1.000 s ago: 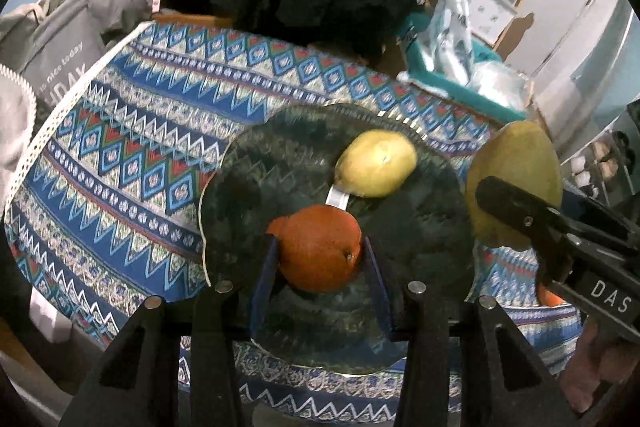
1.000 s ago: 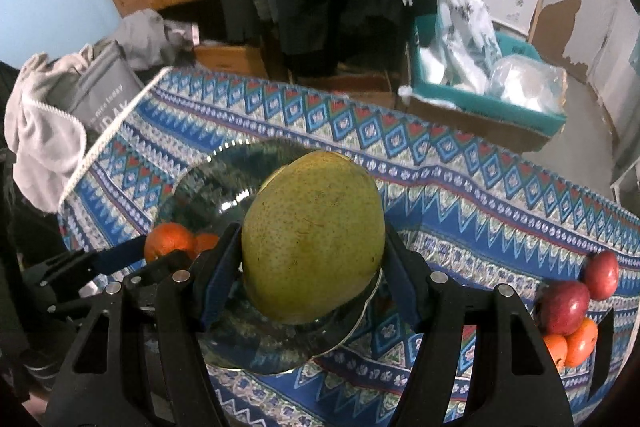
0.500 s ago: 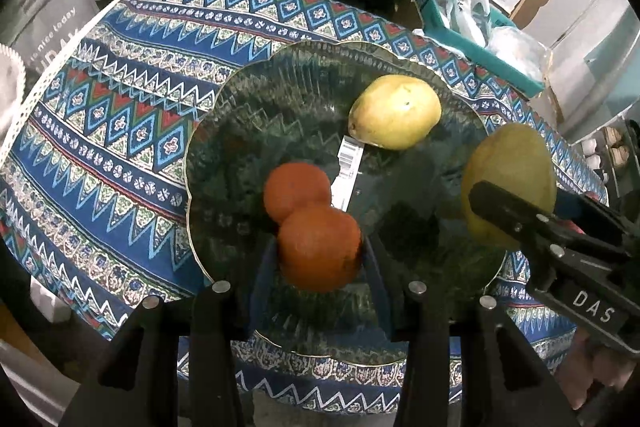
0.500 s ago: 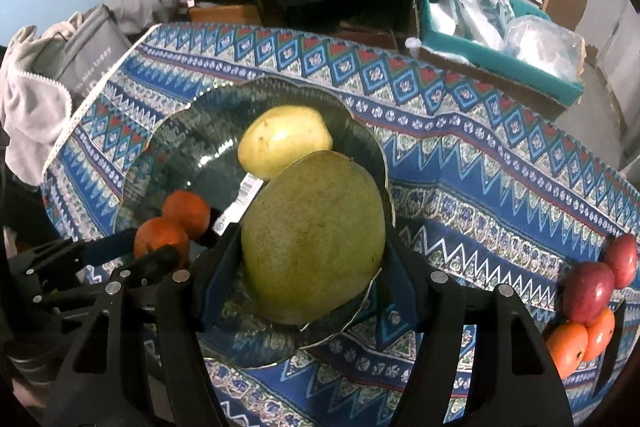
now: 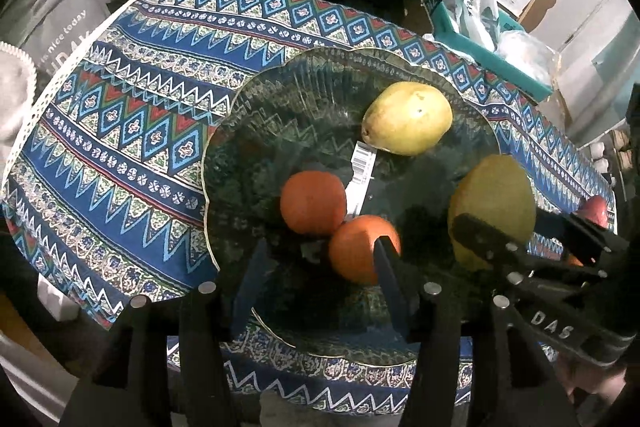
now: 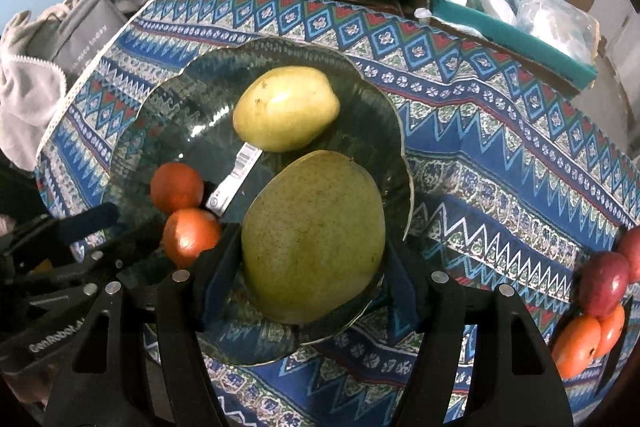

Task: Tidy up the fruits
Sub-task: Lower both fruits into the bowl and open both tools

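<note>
Your right gripper (image 6: pixel 310 275) is clamped on the big green mango (image 6: pixel 314 237), which hangs low over the near right part of the dark glass plate (image 6: pixel 168 99); a second ago it was higher and hid most of the dish. Just beyond it lies the yellow mango (image 6: pixel 285 108) beside a white barcode label (image 6: pixel 236 179). Two oranges sit touching each other to the left: the far orange (image 5: pixel 313 202) and the near orange (image 5: pixel 362 249). Your left gripper (image 5: pixel 320 267) is opening, and the near orange it held a second ago now rests on the plate, off toward its right finger (image 5: pixel 390 279). Red apples (image 6: pixel 604 281) and more oranges wait well apart on the patterned tablecloth (image 6: pixel 480 163).
</note>
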Motion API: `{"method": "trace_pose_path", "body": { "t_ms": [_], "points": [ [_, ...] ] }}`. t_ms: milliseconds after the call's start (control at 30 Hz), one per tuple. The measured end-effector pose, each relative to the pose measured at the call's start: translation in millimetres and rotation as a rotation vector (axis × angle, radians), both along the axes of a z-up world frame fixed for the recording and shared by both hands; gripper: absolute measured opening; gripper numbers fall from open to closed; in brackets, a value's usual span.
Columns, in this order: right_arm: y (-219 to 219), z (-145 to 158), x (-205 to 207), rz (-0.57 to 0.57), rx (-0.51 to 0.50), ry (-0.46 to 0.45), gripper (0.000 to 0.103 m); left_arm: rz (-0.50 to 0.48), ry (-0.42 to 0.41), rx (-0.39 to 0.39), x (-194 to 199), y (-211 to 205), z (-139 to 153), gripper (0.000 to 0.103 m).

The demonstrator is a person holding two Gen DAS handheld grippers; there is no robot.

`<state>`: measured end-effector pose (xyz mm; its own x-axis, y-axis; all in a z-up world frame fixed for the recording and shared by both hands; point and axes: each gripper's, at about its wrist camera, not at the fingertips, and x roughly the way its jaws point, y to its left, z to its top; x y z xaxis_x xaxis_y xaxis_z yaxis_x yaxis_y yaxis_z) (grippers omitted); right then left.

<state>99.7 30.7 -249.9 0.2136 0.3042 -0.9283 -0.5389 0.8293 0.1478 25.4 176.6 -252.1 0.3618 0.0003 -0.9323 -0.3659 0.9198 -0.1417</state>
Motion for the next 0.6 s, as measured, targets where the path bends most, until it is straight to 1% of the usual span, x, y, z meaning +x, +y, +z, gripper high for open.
{"method": "trace_pose_path", "body": {
  "t_ms": [100, 167, 233, 300, 500, 600],
  "points": [
    [3, -3, -2, 0.010, -0.007, 0.009, 0.069, 0.004, -0.002, -0.001, -1, 1, 2, 0.057],
    [2, -1, -2, -0.004, 0.010, -0.005, 0.070, 0.001, -0.003, -0.002, 0, 2, 4, 0.058],
    [0, 6, 0, -0.012, 0.052, -0.002, 0.073, -0.001, -0.010, -0.001, 0, 2, 7, 0.058],
    [-1, 13, 1, -0.024, 0.048, -0.023, 0.073, -0.003, -0.018, 0.002, -1, 1, 10, 0.058],
    [-8, 30, 3, -0.055, 0.076, -0.057, 0.073, -0.016, -0.060, 0.021, -2, -3, 27, 0.058],
    [-10, 42, 1, -0.062, 0.055, -0.106, 0.073, -0.024, -0.083, 0.027, -2, -6, 36, 0.061]
  ]
}}
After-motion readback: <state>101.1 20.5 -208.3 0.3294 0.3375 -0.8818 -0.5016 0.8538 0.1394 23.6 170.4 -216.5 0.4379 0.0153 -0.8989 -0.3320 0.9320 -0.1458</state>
